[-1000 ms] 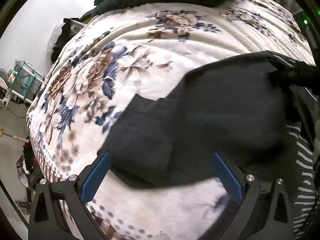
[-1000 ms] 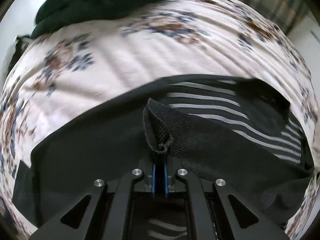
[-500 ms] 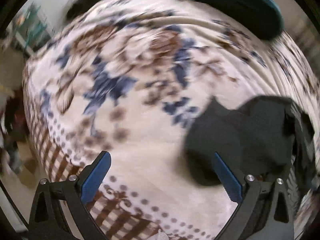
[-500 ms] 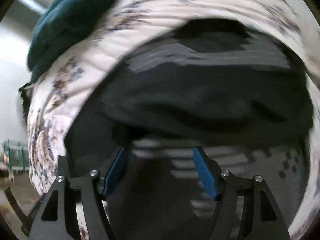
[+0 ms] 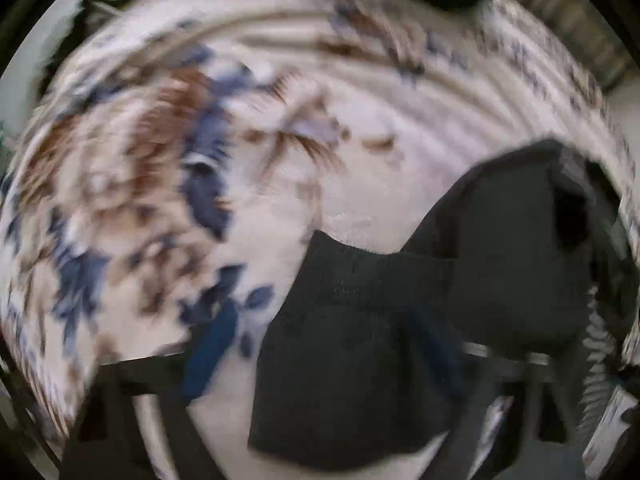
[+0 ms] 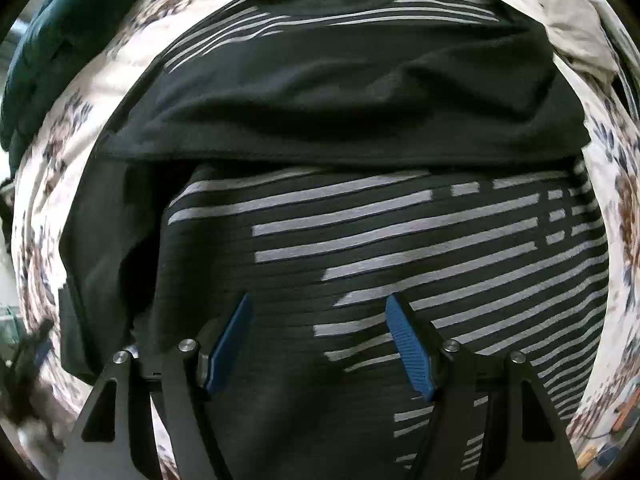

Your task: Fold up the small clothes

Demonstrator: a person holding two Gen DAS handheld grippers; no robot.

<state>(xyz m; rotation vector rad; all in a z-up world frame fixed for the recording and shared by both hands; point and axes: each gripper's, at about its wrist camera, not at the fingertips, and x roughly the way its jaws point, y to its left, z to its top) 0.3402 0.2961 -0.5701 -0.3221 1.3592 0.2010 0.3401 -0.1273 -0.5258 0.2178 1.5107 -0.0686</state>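
Observation:
A black T-shirt with grey stripes (image 6: 400,240) lies on the floral blanket (image 5: 360,120), with a plain black part (image 6: 340,108) folded across its upper half. My right gripper (image 6: 320,344) points straight down over the striped front, open, with nothing pinched between its blue pads (image 6: 408,348). The left wrist view is blurred. There, the shirt's black sleeve (image 5: 360,320) lies between the fingers of my left gripper (image 5: 320,348), whose jaws are closing. Its left pad (image 5: 208,352) still stands clear of the cloth, and the right finger shows only dimly over the sleeve.
A dark teal quilt (image 6: 52,40) is heaped at the far side of the bed. A beige cloth (image 6: 576,40) lies beyond the shirt at the upper right. The bed's edge and some floor clutter (image 6: 24,352) show at the lower left of the right wrist view.
My right gripper let go of the pinched shirt edge, opened and shifted over the striped front. My left gripper swung off to the side, then came back down over the sleeve, jaws narrowing.

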